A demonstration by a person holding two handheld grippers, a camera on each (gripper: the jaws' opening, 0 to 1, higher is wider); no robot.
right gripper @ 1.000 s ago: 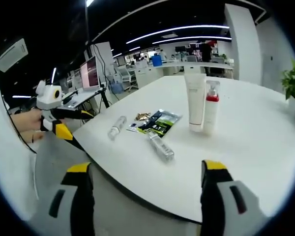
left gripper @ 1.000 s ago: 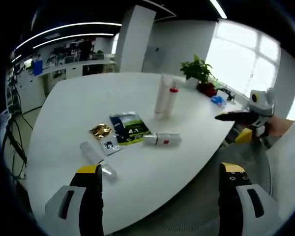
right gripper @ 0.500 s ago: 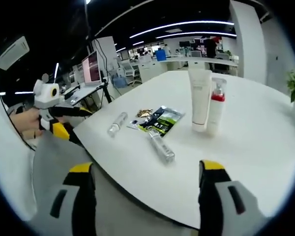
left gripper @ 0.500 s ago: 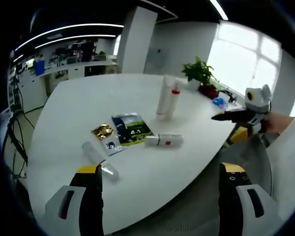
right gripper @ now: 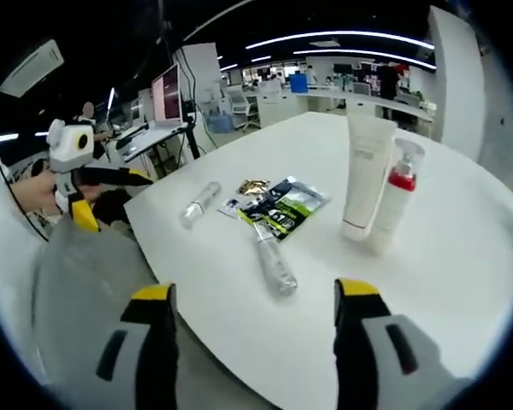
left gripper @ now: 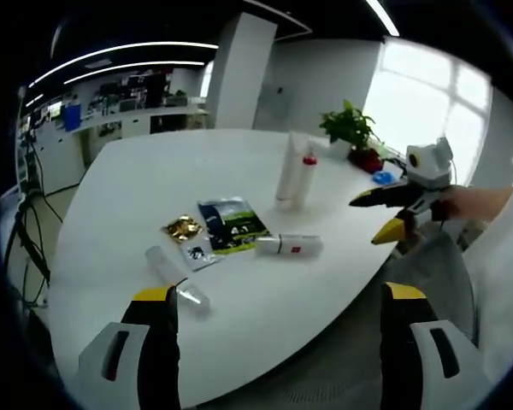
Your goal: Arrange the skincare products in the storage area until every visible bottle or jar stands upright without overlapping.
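A white tube [left gripper: 285,167] and a white bottle with a red collar [left gripper: 303,176] stand upright side by side on the white table [left gripper: 154,171]. A clear bottle with a red label [left gripper: 288,246] lies on its side near the front edge. A second clear bottle [left gripper: 175,275] lies left of it. My left gripper [left gripper: 280,295] is open, held off the table's near edge. The right gripper [left gripper: 392,210] hangs at the right edge. In the right gripper view, my right gripper [right gripper: 255,290] is open just short of the lying bottle [right gripper: 276,266], with the tube [right gripper: 368,175] and red-collared bottle [right gripper: 393,202] behind.
A green sachet [left gripper: 231,224], a gold sachet [left gripper: 179,228] and a small sachet [left gripper: 192,253] lie flat mid-table. A potted plant [left gripper: 350,128] stands at the far right edge. The left gripper [right gripper: 85,175], held in a hand, hangs beyond the table's left edge. Desks and monitors stand behind.
The right gripper has moved in toward the table, so the lying bottle and the standing pair look nearer in its view. The left gripper has barely moved. The products lie as before.
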